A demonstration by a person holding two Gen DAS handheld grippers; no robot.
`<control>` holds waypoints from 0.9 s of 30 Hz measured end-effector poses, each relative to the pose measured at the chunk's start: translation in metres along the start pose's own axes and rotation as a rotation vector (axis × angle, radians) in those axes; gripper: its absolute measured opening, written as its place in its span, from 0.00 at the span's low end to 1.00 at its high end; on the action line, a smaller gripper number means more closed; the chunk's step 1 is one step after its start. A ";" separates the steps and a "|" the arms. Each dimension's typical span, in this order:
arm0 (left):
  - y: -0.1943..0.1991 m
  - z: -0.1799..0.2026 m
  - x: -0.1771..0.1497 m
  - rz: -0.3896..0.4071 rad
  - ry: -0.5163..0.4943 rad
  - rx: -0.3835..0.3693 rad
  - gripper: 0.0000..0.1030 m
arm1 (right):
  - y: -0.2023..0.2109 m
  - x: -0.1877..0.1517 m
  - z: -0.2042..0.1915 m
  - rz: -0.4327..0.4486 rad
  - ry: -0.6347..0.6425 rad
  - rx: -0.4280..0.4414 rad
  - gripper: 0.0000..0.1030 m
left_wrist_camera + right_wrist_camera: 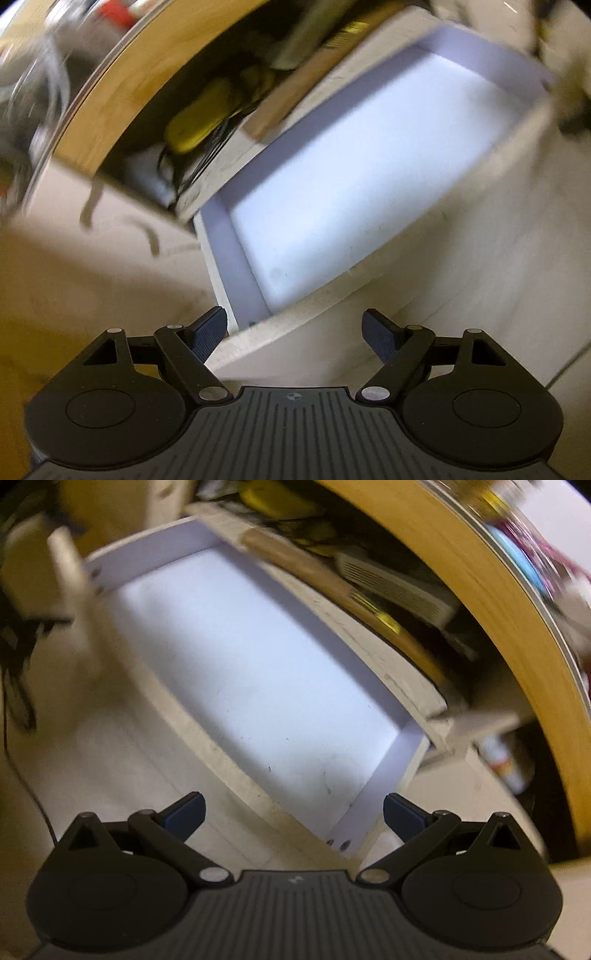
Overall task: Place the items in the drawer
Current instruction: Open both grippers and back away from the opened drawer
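A white drawer (pixel 243 258) stands pulled open below a wooden tabletop, its pale inside bare; it also shows in the right wrist view (pixel 380 790). My left gripper (pixel 295 334) is open and holds nothing, just in front of the drawer's front panel near its left corner. My right gripper (pixel 293 814) is open and holds nothing, over the front panel near the drawer's right corner. Both views are motion-blurred.
A wooden tabletop edge (pixel 110 107) curves above the drawer, also in the right wrist view (pixel 491 602). A shelf behind the drawer holds a yellow object (pixel 199 118) with dark cables and a white slatted box (pixel 395 585). Dark cables (pixel 18 657) hang at left.
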State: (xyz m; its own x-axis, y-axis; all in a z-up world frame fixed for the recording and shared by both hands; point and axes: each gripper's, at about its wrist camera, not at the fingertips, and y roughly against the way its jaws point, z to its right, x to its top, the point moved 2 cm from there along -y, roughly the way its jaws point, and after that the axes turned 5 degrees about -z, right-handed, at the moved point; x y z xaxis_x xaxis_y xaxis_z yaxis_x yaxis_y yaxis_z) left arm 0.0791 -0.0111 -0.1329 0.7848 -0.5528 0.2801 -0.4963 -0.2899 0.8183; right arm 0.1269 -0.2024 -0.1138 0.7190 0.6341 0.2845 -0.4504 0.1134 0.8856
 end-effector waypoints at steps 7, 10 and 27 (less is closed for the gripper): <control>0.012 -0.012 0.001 -0.017 0.256 -0.101 0.78 | 0.027 -0.012 0.010 -0.013 -0.242 0.043 1.00; 0.015 -0.015 0.000 -0.017 0.338 -0.145 0.78 | 0.036 -0.018 0.009 -0.014 -0.325 0.070 1.00; 0.017 -0.044 -0.005 -0.002 0.640 -0.272 0.78 | 0.043 -0.037 0.025 -0.009 -0.752 0.173 1.00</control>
State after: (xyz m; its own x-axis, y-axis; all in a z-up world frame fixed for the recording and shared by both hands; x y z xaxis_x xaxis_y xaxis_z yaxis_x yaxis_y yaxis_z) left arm 0.0826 0.0214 -0.0979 0.8918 0.0409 0.4506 -0.4493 -0.0383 0.8926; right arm 0.0944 -0.2401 -0.0772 0.9162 -0.0638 0.3956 -0.3986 -0.0442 0.9161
